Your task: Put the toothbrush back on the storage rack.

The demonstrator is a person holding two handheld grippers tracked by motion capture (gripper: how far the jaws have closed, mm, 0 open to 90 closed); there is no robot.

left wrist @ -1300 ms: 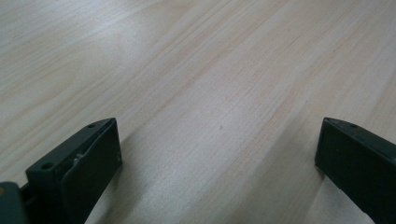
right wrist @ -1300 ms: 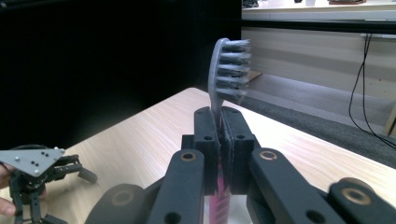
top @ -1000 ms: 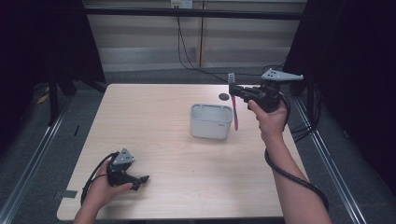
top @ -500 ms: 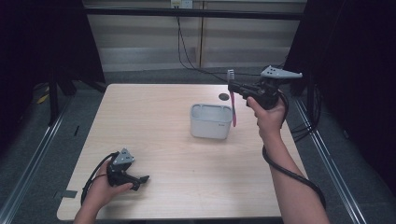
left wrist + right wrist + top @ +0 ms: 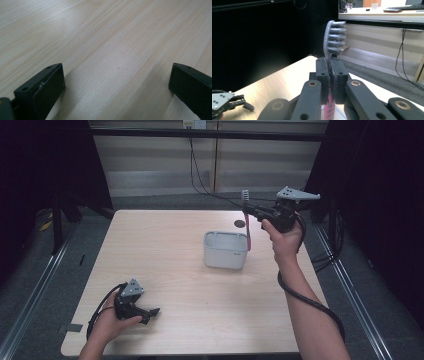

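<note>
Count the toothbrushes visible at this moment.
1. A pink-handled toothbrush with a pale bristle head is clamped upright in the right gripper, its handle hanging over the white plastic rectangular holder. The holder's compartments look empty, though part of the inside is hidden.

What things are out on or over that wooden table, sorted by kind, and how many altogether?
Toothbrush, pink handle, held upright by the right hand-held gripper: 1
White bin: 1
Small dark round thing on the table beyond the bin: 1
Hand-held grippers, counting the left hand-held gripper: 2
Total: 5
</note>
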